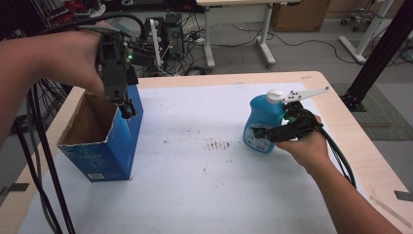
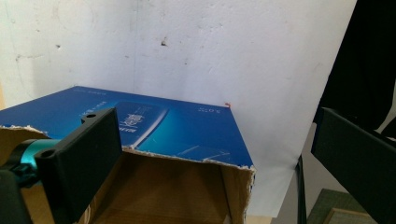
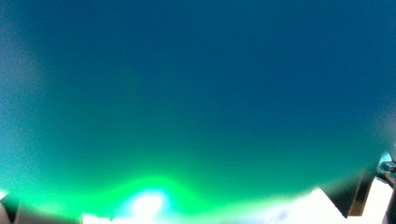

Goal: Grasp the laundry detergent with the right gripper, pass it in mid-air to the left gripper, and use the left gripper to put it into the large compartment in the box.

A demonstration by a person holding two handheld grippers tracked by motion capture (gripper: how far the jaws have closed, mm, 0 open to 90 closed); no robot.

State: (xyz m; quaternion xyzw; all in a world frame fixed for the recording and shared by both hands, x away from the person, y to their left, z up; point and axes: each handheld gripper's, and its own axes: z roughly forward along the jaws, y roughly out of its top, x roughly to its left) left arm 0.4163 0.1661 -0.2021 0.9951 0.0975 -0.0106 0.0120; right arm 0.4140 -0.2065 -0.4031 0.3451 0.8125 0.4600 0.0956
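Now the right hand-held gripper (image 1: 260, 131) clamps the blue bottle (image 1: 263, 119); next, lift it toward the box (image 1: 104, 141), where the left hand-held gripper (image 1: 127, 109) waits with jaws apart.

Both my forearms are bare, no sleeves. Left gripper (image 1: 127, 110) is dark grey with a green light, right gripper (image 1: 259, 132) black, trailing thick black cable.

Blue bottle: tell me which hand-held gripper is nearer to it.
Right. The right hand-held gripper is at the blue bottle; the left hand-held gripper hangs over the open blue box across the table.
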